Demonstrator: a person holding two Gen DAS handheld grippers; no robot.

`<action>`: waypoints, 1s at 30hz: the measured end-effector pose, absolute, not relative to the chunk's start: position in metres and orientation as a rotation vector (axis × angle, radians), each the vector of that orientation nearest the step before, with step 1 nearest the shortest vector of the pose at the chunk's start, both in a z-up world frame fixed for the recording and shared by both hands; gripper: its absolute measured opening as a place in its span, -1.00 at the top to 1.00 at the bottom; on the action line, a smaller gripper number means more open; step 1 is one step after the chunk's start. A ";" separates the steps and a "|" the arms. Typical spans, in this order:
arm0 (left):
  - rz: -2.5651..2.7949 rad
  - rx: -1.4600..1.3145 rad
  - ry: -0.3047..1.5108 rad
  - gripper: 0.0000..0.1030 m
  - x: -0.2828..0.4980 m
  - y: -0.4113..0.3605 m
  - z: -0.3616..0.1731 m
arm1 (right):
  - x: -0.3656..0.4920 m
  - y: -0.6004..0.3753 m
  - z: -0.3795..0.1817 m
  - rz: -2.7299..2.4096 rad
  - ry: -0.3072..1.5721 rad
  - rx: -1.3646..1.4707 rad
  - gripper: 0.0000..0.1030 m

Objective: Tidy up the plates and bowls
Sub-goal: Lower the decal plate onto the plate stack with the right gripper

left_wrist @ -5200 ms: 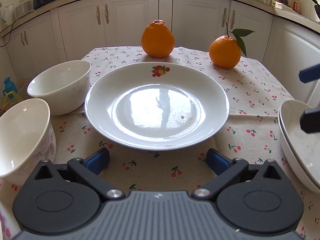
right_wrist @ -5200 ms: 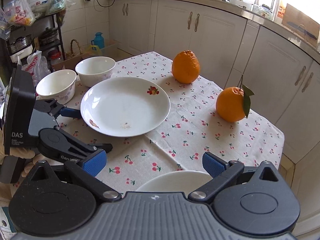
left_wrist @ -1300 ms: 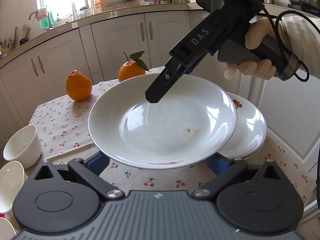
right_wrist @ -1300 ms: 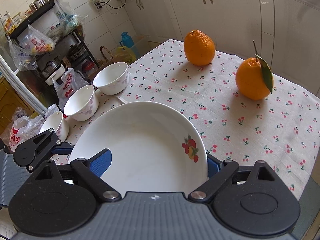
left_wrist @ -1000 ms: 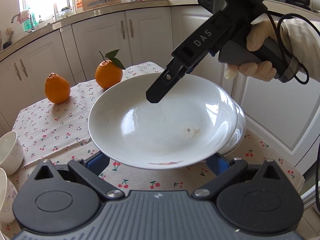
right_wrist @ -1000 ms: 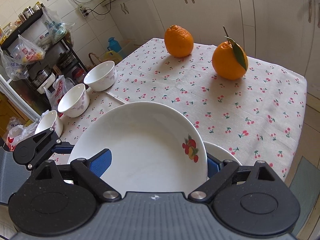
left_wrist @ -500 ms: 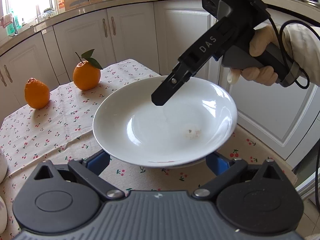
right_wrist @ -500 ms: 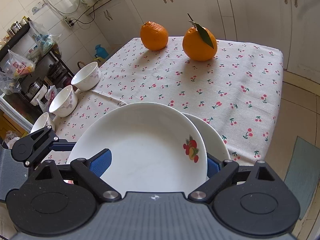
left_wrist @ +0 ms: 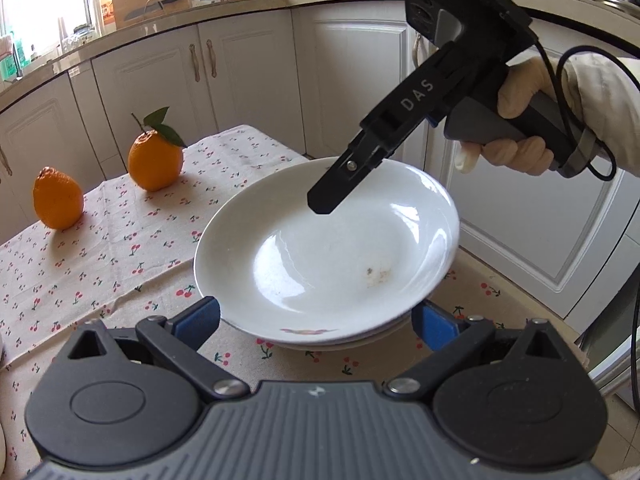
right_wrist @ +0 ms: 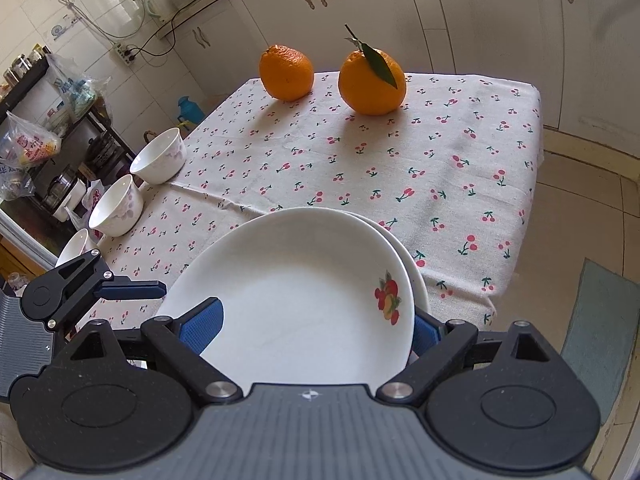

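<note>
A white plate with a fruit print (left_wrist: pixel 328 252) (right_wrist: pixel 304 292) rests on top of a stack of white plates (right_wrist: pixel 416 276) near the table's corner. My right gripper (right_wrist: pixel 316 328) is open with its blue fingers on either side of the plate's near rim; one finger reaches over the plate in the left wrist view (left_wrist: pixel 340 184). My left gripper (left_wrist: pixel 316 318) is open, fingers beside the plate's opposite rim, just apart from it. Three white bowls (right_wrist: pixel 158 156) (right_wrist: pixel 116 204) (right_wrist: pixel 76 246) stand along the far table edge.
Two oranges (right_wrist: pixel 286 72) (right_wrist: pixel 372 80) sit at the back of the cherry-print tablecloth (right_wrist: pixel 360 168). The table edge (right_wrist: pixel 516 240) drops to the tiled floor beside the stack. White cabinets (left_wrist: pixel 248 68) surround the table.
The plate, carried between both grippers, came down onto the plate stack. The left gripper has drawn back a little from its rim. The right gripper stays at the plate.
</note>
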State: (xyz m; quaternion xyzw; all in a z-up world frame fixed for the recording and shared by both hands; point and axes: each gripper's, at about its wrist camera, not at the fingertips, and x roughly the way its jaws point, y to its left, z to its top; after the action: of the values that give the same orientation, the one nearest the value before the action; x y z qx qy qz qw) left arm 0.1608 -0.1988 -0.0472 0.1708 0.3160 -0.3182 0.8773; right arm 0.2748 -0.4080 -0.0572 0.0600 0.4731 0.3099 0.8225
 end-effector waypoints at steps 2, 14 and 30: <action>-0.671 0.353 0.652 -0.97 0.160 -0.201 -0.047 | 0.273 -0.409 -0.056 0.652 1.006 0.125 -0.88; -0.666 0.335 0.651 -0.95 0.157 -0.199 -0.046 | 0.271 -0.411 -0.051 0.622 1.003 0.107 -0.88; -0.646 0.316 0.668 -0.95 0.159 -0.189 -0.047 | 0.275 -0.404 -0.049 0.596 1.016 0.059 -0.88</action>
State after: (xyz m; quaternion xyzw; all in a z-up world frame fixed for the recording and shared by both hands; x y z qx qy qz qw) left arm 0.1594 -0.1890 -0.0475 0.1516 0.3206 -0.3102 0.8820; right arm 0.2750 -0.4036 -0.0491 0.0278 0.4790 0.2812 0.8311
